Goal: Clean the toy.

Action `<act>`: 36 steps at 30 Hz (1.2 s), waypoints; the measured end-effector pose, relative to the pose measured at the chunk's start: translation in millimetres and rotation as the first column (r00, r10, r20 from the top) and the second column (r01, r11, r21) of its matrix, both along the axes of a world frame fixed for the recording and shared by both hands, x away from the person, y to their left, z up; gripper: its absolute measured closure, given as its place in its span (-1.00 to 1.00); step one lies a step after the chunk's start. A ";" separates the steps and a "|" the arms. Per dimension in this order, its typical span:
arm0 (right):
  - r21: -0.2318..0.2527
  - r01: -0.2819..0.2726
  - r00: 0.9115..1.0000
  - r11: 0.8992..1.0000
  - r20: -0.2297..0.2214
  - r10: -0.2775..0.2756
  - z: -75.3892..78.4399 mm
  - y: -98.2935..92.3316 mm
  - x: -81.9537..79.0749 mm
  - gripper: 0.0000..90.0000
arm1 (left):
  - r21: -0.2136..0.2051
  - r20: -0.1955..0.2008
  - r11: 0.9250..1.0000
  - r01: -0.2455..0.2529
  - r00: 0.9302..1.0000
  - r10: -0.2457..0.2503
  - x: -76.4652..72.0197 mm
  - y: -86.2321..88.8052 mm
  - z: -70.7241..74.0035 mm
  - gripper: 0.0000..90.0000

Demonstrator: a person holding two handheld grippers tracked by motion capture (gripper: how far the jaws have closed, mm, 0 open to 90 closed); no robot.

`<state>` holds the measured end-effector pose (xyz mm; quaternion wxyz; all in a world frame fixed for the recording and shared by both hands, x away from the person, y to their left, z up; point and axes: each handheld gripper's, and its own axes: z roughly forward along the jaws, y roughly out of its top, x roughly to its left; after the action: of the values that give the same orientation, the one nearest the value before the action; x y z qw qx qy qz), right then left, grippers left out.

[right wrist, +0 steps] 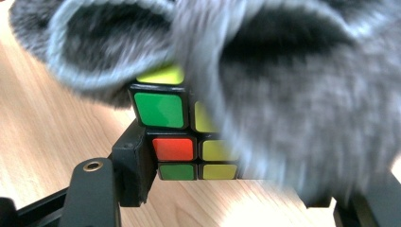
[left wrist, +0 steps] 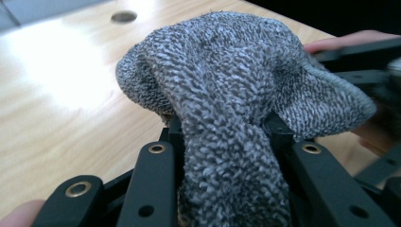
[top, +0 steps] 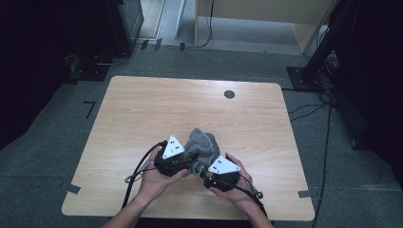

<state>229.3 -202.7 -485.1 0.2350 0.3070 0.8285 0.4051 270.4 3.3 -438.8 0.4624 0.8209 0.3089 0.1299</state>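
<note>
High view: I hold my left gripper [top: 183, 159] and my right gripper [top: 211, 175] close together over the near half of the wooden table [top: 142, 109], with a grey knitted sock [top: 202, 145] bunched between them. The sock sits just beyond both grippers, touching each of them, and stands well apart from the dark round hole [top: 229, 94] near the table's far edge. Left gripper view: my left gripper [left wrist: 227, 142] is clamped on a fold of the sock [left wrist: 227, 94]; the fabric is pinched tightly between the two black jaws and bulges upward and outward beyond them, above the table [left wrist: 61, 94]. Right gripper view: my right gripper [right wrist: 227, 163] is closed on a colour puzzle cube [right wrist: 182, 137], with the left jaw pad pressed flat against the cube's side. Green, red and yellow tiles of the cube are visible. The sock [right wrist: 302, 94] is draped over the top and right side of the cube, with its open cuff [right wrist: 108, 42] lying against the cube's upper edge. The image of the sock here is blurred.
</note>
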 end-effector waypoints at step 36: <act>0.203 -0.051 0.997 0.978 0.073 0.037 13.4 -29.1 2.7 -0.22 | -0.470 -0.149 0.868 0.160 0.955 -0.257 46.9 63.7 -11.7 0.56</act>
<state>232.0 -231.8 -471.8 0.2218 0.2970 0.7804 0.5036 317.3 67.0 -450.5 0.6174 0.7282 0.2858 -0.0823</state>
